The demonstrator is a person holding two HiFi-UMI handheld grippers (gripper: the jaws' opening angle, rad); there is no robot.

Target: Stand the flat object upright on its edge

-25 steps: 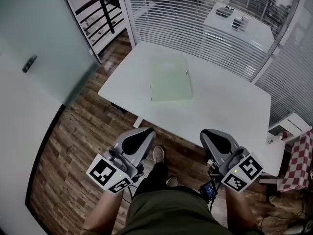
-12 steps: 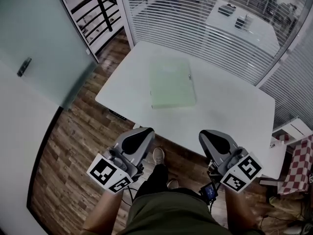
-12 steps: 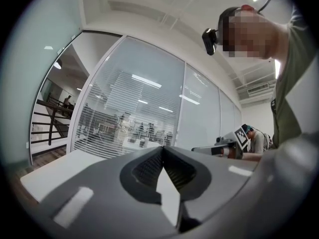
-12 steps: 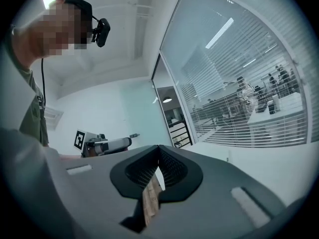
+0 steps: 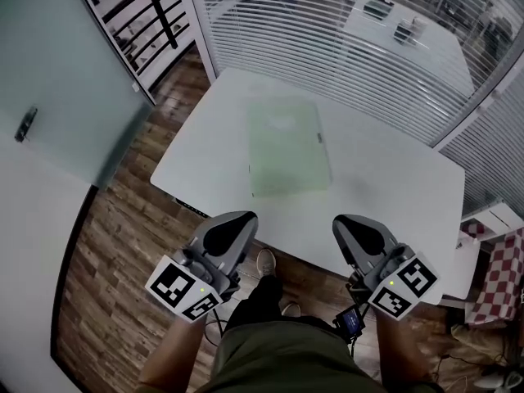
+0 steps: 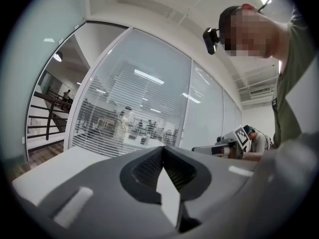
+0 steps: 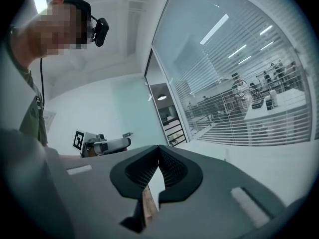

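1. Both claws, left gripper (image 5: 230,229) and right gripper (image 5: 361,229), are sitting clenched with nothing between the jaws, hovering just short of the white table (image 5: 385,188).
2. Pale green flat object (image 5: 288,147) is lying flat mid-table, well apart from both grippers.
3. I'm judging it as thin and light, maybe slightly bendy, and likely sliding easily on that smooth top.
4. I'm planning on pinching one long edge and bracing the opposite side with the other claw while tipping it up.
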